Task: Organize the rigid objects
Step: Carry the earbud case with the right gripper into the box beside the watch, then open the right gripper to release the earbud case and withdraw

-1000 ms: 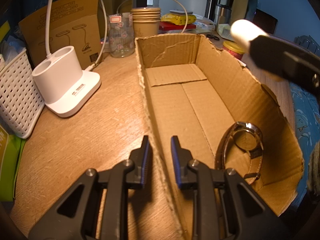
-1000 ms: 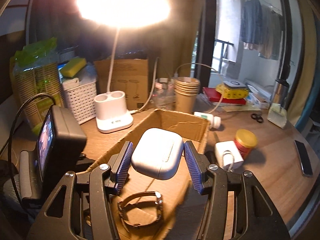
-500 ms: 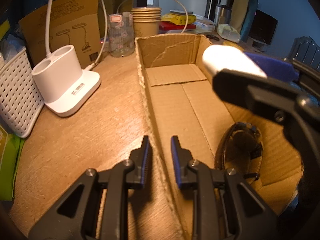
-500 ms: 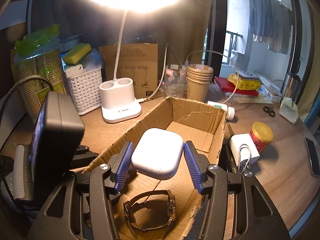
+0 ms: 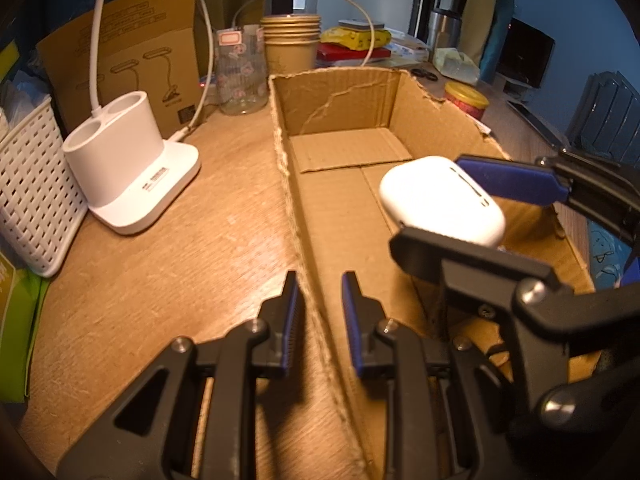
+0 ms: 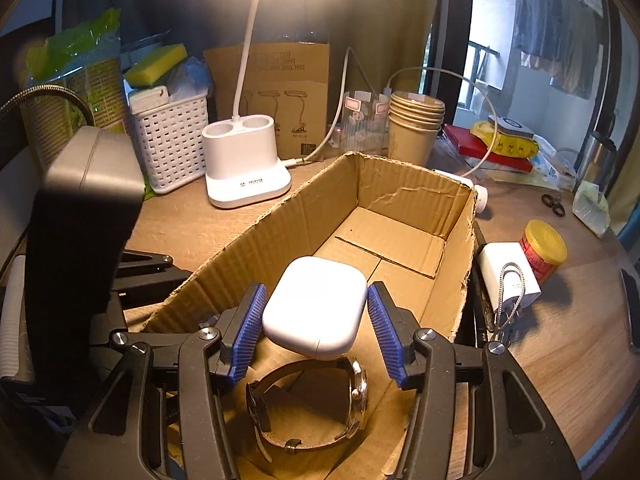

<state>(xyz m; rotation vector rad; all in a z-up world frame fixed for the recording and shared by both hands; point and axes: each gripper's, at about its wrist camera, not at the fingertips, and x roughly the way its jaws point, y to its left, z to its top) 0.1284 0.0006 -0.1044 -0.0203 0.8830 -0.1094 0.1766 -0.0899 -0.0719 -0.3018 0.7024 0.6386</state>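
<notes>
An open cardboard box lies lengthwise on the wooden table. My left gripper is shut on the box's left wall near its front end, one pad on each side. My right gripper is shut on a white earbud case, which hangs inside the box just above a wristwatch on the box floor. In the left wrist view the case and right gripper come in from the right over the box, hiding the watch.
A white lamp base and a white basket stand left of the box. Stacked paper cups and a glass jar sit behind it. A white charger, a yellow-lidded tin and scissors lie to its right.
My right gripper has come down and forward with the earbud case, from above the box rim to low inside the box over the watch. The left gripper has stayed put.
</notes>
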